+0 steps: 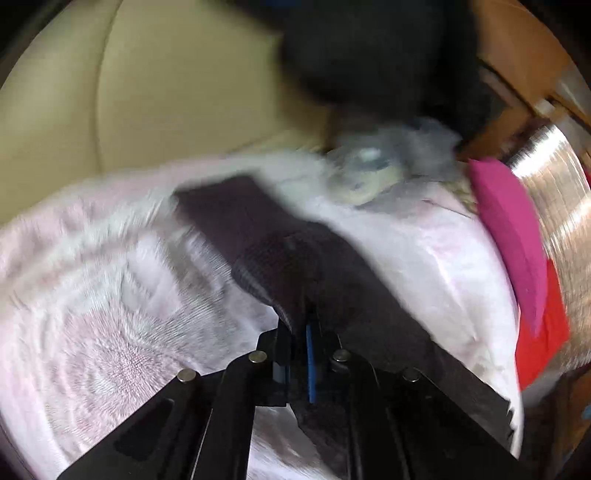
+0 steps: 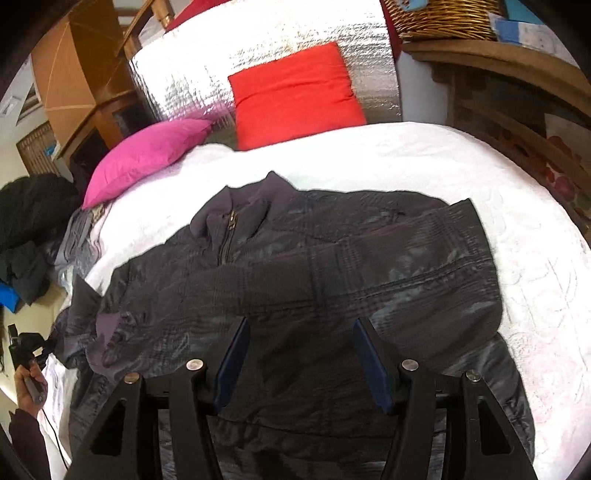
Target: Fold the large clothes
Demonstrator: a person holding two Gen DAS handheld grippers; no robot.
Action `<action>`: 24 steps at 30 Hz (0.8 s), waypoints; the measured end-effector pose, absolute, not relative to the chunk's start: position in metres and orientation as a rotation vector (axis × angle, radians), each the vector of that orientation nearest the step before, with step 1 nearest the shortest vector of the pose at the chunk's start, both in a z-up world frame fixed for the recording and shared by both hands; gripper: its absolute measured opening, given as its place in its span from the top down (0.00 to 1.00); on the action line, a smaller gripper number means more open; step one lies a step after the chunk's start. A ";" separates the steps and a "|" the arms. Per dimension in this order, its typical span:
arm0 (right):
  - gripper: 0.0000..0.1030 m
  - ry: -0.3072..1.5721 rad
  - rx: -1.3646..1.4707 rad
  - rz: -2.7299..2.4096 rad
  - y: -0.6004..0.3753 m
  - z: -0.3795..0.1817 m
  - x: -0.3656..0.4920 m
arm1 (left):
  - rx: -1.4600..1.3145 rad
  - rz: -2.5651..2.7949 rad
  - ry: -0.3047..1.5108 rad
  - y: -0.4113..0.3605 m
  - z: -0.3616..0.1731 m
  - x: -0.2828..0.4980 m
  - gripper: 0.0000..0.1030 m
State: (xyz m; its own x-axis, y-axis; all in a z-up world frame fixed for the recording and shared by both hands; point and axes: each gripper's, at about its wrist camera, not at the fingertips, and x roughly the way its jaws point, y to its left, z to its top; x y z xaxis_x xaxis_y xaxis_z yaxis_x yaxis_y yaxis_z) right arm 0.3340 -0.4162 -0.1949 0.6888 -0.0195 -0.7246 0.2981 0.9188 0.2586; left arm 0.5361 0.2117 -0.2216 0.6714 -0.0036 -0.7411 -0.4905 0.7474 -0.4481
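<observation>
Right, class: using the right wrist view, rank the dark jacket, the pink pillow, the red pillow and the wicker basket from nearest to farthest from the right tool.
1. Dark jacket: directly under the open right tool, spread on the white bedcover.
2. Pink pillow: beyond the collar, to the left.
3. Red pillow: farther back, centre, against the silver panel.
4. Wicker basket: top right, on a shelf.

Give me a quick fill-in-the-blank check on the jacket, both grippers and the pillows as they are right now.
1. The left gripper is shut on the jacket's ____.
2. The right gripper is ____ above the dark jacket.
3. The jacket's front zipper is ____.
4. Beside the red pillow lies a ____ pillow.

Missing words: sleeve; open; closed; pink
</observation>
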 end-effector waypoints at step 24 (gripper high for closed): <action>0.40 0.636 0.662 -0.275 -0.498 -0.173 0.278 | 0.061 -0.668 0.919 -0.245 -0.163 0.394 0.95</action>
